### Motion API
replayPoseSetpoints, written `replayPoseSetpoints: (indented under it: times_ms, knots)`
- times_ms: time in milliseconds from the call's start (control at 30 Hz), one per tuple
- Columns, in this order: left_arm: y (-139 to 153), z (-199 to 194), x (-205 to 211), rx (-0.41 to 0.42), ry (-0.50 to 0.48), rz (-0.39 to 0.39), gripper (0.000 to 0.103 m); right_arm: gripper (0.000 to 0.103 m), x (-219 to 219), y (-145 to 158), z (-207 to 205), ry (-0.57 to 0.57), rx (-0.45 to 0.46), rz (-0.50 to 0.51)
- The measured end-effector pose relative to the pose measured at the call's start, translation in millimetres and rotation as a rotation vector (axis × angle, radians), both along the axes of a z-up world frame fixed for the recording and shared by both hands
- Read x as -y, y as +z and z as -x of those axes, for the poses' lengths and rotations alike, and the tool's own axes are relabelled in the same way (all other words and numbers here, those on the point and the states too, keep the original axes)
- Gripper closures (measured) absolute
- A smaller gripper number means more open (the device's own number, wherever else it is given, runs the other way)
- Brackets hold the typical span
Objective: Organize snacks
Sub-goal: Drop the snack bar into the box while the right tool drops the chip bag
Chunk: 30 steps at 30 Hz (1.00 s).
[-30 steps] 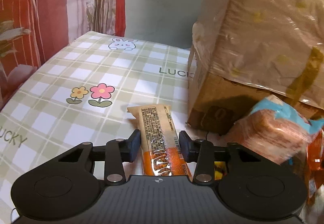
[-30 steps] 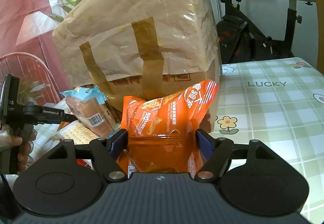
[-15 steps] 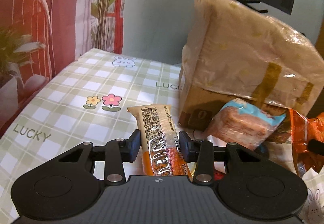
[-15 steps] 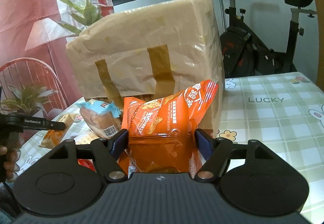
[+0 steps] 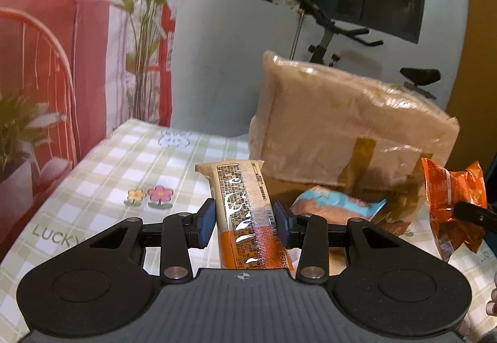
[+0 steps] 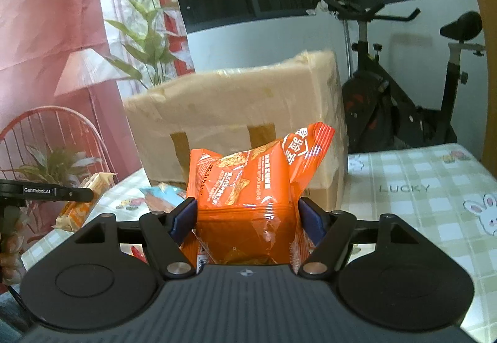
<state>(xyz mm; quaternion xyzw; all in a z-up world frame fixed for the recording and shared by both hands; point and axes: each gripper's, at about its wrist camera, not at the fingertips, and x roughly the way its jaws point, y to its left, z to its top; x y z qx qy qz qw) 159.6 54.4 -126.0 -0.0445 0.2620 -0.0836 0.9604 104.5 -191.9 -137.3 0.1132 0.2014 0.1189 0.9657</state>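
My left gripper (image 5: 244,220) is shut on a long tan and orange biscuit packet (image 5: 240,197) and holds it above the checked tablecloth (image 5: 124,163). My right gripper (image 6: 247,217) is shut on an orange snack bag (image 6: 248,187), lifted in front of a taped cardboard box (image 6: 236,113). The box also shows in the left wrist view (image 5: 341,125), with the orange bag (image 5: 450,200) at its right. A blue-wrapped cake packet (image 5: 335,206) lies at the foot of the box; it also shows in the right wrist view (image 6: 161,198). The biscuit packet also shows there, at the left (image 6: 82,201).
An exercise bike (image 6: 403,94) stands behind the table at the right. A curtain (image 5: 62,48) with red and plant print hangs at the left. More snack packets lie low on the table under the grippers.
Both grippers have risen and pulled back from the box, each with its snack still held. The box now looks smaller and farther away in both views.
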Motion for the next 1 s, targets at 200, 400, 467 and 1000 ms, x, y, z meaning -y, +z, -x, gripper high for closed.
replayPoseSetpoints:
  times_ms: [200,400,467,1000]
  knots:
    - [20.9,3.1,2.0,0.056,-0.018,0.016,0.060,0.031,-0.5,19.6,4.8,0.006,0.056,0.005]
    - [59.0,-5.4,9.5,0.144,-0.063,0.038,0.060,0.031,1.7,47.4,2.6,0.010,0.123,-0.007]
    - [71.5,-11.6,14.6,0.174,-0.081,0.045,0.060,0.031,3.8,60.7,-2.1,0.012,0.150,-0.019]
    - [117.9,-97.7,72.2,0.250,-0.184,0.081,0.060,0.031,11.0,139.0,-90.4,0.018,0.284,0.022]
